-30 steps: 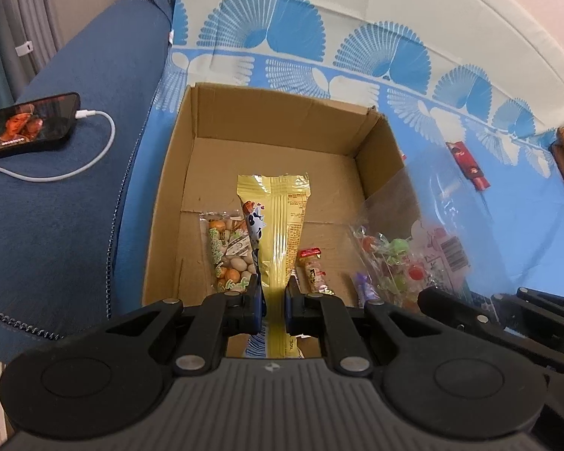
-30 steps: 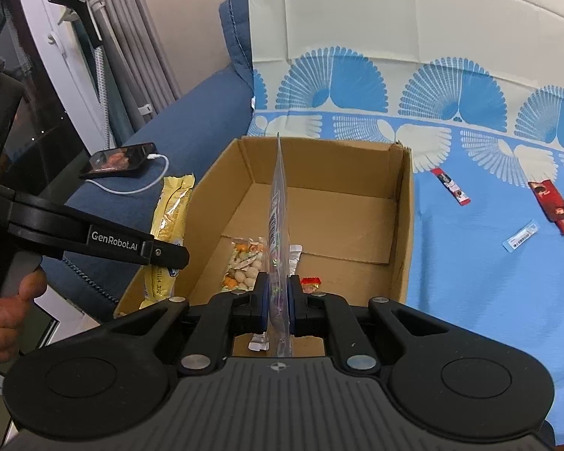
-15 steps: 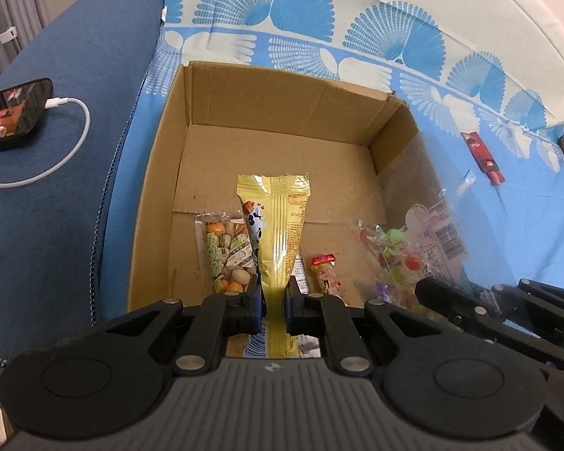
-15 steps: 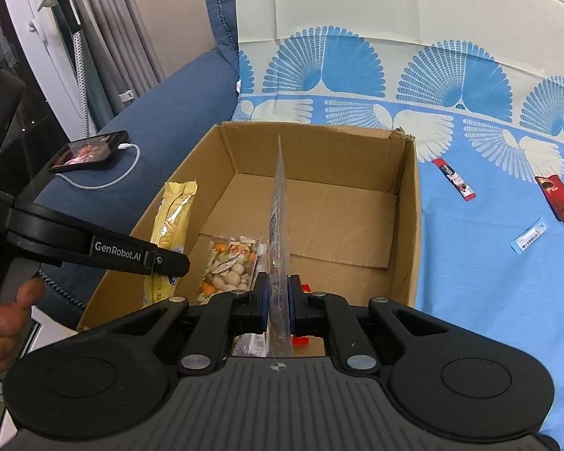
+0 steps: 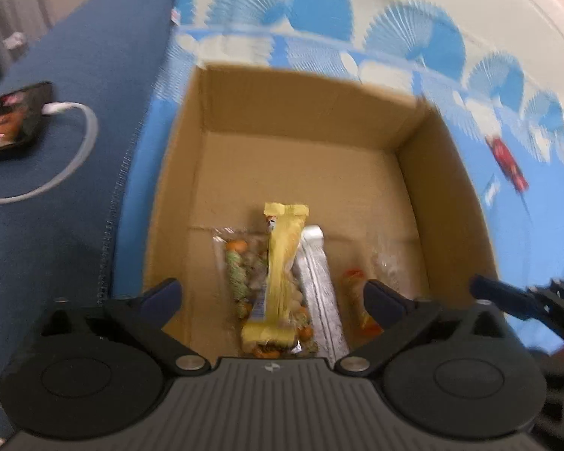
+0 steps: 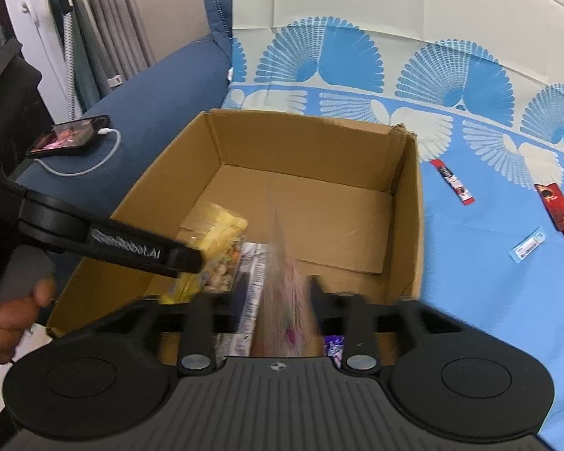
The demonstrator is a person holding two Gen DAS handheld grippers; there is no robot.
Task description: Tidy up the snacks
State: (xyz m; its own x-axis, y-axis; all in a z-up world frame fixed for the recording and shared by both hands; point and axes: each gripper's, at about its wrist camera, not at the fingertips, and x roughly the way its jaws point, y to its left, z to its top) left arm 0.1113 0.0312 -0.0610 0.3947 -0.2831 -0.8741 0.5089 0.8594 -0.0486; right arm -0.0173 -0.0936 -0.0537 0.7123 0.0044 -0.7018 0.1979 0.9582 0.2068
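Now your left hand-held gripper (image 5: pixel 270 295) and right hand-held gripper (image 6: pixel 278 293) are opening, releasing packets over the cardboard box (image 6: pixel 410 203) on the blue-fan sheet (image 6: pixel 488 282); a phone (image 6: pixel 69 139) charges at ten o'clock.

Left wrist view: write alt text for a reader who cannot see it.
The left gripper, jaws opening wide, hangs over an open cardboard box where a yellow snack packet lies free on a bag of mixed nuts. The box sits on a blue patterned cloth; a phone charges on the left.
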